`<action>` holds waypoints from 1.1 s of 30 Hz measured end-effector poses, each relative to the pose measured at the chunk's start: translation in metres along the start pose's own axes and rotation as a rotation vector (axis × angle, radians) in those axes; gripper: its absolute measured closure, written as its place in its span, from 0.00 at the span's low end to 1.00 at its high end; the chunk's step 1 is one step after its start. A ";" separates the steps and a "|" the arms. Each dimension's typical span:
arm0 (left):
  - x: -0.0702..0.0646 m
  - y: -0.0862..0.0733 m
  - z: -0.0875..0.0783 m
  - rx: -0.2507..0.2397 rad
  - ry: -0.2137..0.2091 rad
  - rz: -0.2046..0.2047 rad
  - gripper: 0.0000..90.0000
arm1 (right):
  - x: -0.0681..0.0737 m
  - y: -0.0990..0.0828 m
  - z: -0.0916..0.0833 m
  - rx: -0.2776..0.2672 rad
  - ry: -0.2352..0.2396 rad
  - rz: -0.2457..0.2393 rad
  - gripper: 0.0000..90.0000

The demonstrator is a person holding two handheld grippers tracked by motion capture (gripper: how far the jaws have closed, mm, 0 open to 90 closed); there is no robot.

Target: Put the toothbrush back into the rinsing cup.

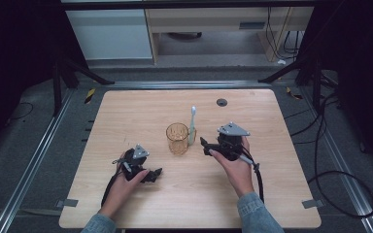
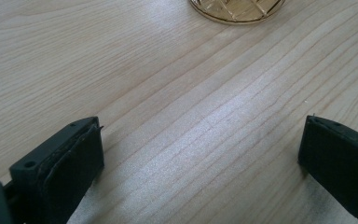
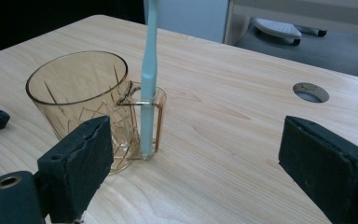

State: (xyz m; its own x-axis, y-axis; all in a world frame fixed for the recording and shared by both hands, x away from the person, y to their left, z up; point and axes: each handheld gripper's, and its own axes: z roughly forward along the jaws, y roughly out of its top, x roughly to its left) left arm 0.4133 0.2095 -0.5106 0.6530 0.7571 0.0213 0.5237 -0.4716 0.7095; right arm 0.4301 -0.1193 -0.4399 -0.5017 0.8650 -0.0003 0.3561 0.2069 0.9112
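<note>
Right tool: jaws wide, empty | toothbrush: upright in cup handle loop, just ahead-left | left tool: open, idle on bench | step: approach; next: close on brush shaft.

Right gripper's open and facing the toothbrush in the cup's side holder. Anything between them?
Nothing visible. In the right gripper view, bare table lies between the right gripper and the toothbrush, which stands upright in the holder on the amber cup, facing the open jaws.
</note>
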 end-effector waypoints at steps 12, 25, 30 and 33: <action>0.000 0.000 0.000 0.000 0.000 0.000 0.00 | -0.009 -0.002 -0.008 0.036 0.016 0.000 0.09; 0.000 0.000 0.000 0.000 0.000 0.000 0.00 | -0.032 -0.006 -0.027 0.065 -0.012 -0.007 0.06; 0.000 0.000 0.000 0.000 0.000 0.000 0.00 | -0.046 -0.011 -0.037 0.099 -0.028 -0.025 0.05; 0.000 0.000 0.000 -0.001 0.000 0.000 0.00 | -0.050 -0.013 -0.040 0.110 -0.032 -0.029 0.04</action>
State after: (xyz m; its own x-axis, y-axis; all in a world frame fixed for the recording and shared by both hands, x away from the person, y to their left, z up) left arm 0.4132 0.2095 -0.5106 0.6527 0.7573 0.0213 0.5235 -0.4711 0.7099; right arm 0.4192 -0.1836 -0.4357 -0.4882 0.8718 -0.0406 0.4274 0.2794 0.8598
